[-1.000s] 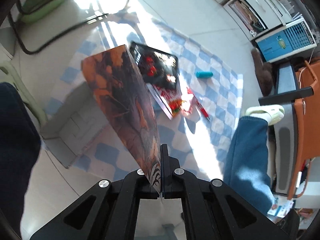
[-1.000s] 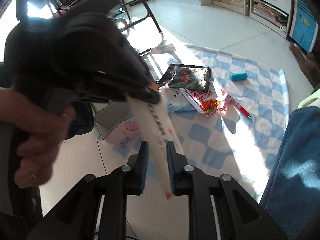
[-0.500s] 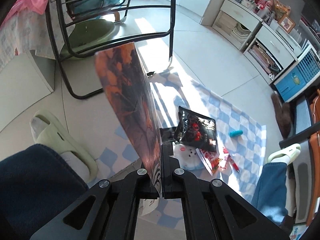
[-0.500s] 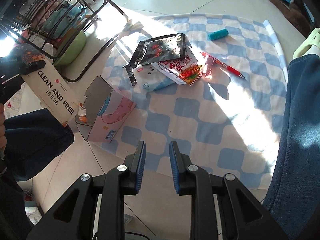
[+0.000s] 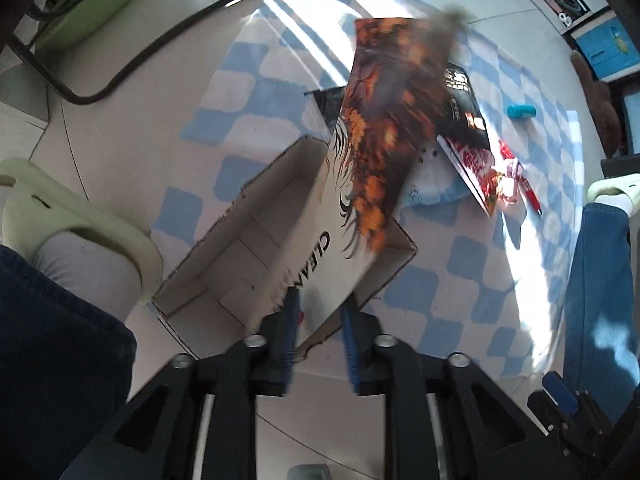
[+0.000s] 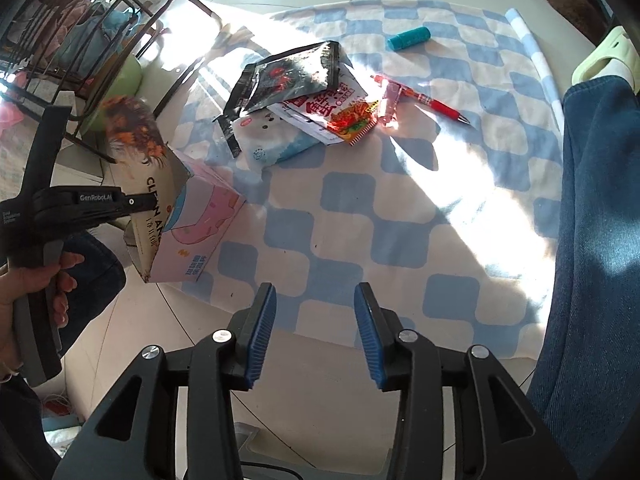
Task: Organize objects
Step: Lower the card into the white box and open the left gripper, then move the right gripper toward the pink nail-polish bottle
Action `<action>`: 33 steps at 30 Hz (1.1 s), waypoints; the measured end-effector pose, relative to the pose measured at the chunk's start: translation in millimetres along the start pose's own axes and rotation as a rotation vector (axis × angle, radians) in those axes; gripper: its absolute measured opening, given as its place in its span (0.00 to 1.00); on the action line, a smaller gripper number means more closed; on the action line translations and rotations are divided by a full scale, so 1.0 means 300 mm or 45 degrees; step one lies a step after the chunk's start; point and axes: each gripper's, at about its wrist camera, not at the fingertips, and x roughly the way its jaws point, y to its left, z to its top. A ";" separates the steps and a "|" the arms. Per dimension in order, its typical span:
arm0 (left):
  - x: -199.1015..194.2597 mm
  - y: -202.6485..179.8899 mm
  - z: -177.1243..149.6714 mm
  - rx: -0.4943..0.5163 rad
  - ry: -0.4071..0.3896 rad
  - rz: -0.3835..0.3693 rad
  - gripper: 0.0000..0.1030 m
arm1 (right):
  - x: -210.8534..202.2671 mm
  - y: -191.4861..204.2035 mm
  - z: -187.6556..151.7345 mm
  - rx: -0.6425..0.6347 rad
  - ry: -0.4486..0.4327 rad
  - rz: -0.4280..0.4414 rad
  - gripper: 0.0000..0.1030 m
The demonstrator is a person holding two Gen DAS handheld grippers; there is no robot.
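A flat orange-and-white packet (image 5: 372,152) printed "CLEAN AND FREE" leans into the open pink cardboard box (image 5: 248,252) on the floor. My left gripper (image 5: 318,320) is open, its jaws apart on either side of the packet's near end. In the right wrist view the packet (image 6: 140,168) stands in the box (image 6: 200,228) with the left gripper (image 6: 132,204) at it. My right gripper (image 6: 316,332) is open and empty above the blue checked mat (image 6: 360,220). A black snack bag (image 6: 288,76), a red-and-white packet (image 6: 340,112), a white pouch (image 6: 272,136), a red pen (image 6: 432,104) and a teal tube (image 6: 408,38) lie on the mat.
A black chair frame (image 6: 120,40) with a green cushion (image 6: 124,80) stands behind the box. The person's blue-jeaned leg (image 6: 600,240) and pale green slipper (image 6: 604,56) are at the right; another slipper (image 5: 80,232) is left of the box. Drawers stand at the back (image 5: 600,44).
My left gripper lowered the packet into the pink box and opened its jaws. My right gripper let go of the packet a second ago, drew back, and has opened wider.
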 end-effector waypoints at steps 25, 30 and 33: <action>-0.338 -0.330 -0.104 0.291 0.060 -0.095 0.69 | -0.056 -0.233 -0.032 0.473 -0.027 -0.051 0.87; -0.382 -0.362 -0.041 0.359 0.070 -0.077 0.69 | -0.111 -0.221 -0.025 0.476 -0.109 -0.011 0.95; -0.422 -0.366 0.015 0.382 0.053 -0.055 0.69 | -0.082 -0.214 -0.045 0.437 -0.062 -0.045 0.96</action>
